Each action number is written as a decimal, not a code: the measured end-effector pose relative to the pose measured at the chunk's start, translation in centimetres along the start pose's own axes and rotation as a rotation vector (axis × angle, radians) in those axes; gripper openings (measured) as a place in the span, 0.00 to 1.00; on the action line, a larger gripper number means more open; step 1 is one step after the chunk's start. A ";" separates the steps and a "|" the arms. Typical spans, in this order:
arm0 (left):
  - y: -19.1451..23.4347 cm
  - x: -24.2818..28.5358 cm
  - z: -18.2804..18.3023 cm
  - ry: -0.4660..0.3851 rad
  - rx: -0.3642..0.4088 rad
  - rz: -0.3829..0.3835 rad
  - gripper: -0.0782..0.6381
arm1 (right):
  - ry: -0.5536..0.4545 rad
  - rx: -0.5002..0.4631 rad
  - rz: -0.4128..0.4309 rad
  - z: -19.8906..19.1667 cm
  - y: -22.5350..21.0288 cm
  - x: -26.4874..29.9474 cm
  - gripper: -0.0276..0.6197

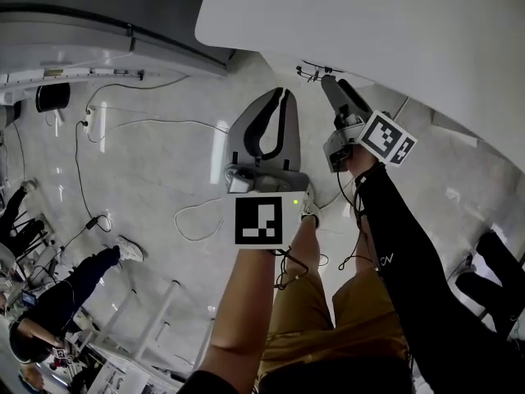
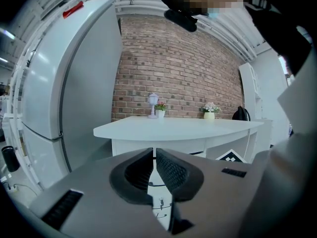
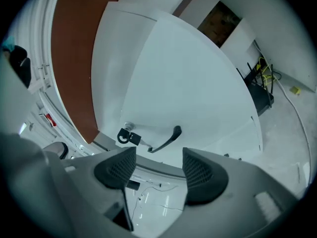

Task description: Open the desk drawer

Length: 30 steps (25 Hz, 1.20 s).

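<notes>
The white desk (image 1: 369, 23) fills the upper right of the head view and stands ahead in the left gripper view (image 2: 178, 128). Its drawer front (image 3: 198, 108) carries a black bar handle (image 3: 166, 139) with a key in a lock (image 3: 126, 135) beside it. My right gripper (image 3: 158, 155) is open and rolled to one side. The handle lies just beyond its pads and nothing is between them. In the head view the right gripper (image 1: 326, 80) points at the desk's edge, close to the dark handle (image 1: 312, 72). My left gripper (image 1: 281, 94) (image 2: 154, 152) hangs to its left, shut and empty, apart from the desk.
A tall white fridge (image 2: 59, 83) stands left of the desk. Two flower pots (image 2: 159, 108) (image 2: 209, 113) sit on the desktop before a brick wall. Cables (image 1: 123, 125) trail over the pale floor. People (image 1: 57, 302) stand at the lower left. A black bag (image 2: 241, 114) rests by the desk's right end.
</notes>
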State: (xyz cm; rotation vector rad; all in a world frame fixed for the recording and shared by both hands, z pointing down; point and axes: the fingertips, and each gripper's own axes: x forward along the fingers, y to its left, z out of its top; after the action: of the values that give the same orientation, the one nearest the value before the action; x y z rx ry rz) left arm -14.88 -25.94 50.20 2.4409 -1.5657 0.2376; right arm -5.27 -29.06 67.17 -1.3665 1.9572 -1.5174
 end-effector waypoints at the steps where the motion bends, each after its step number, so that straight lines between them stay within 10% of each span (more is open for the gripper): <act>1: 0.0 0.0 -0.1 0.005 0.000 -0.003 0.12 | -0.010 0.012 -0.005 0.1 -0.2 0.1 0.50; 19: 1.0 0.8 -1.7 0.041 -0.008 0.003 0.12 | -0.116 0.286 0.031 1.3 -0.9 2.5 0.40; 30: 0.9 0.3 -1.7 0.059 -0.012 -0.005 0.12 | -0.271 0.627 0.119 0.7 -1.2 2.4 0.08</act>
State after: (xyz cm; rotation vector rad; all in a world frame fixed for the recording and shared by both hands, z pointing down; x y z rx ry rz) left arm -15.56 -26.11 52.04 2.4057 -1.5325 0.2955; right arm -5.37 -31.41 68.60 -1.0843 1.2240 -1.5978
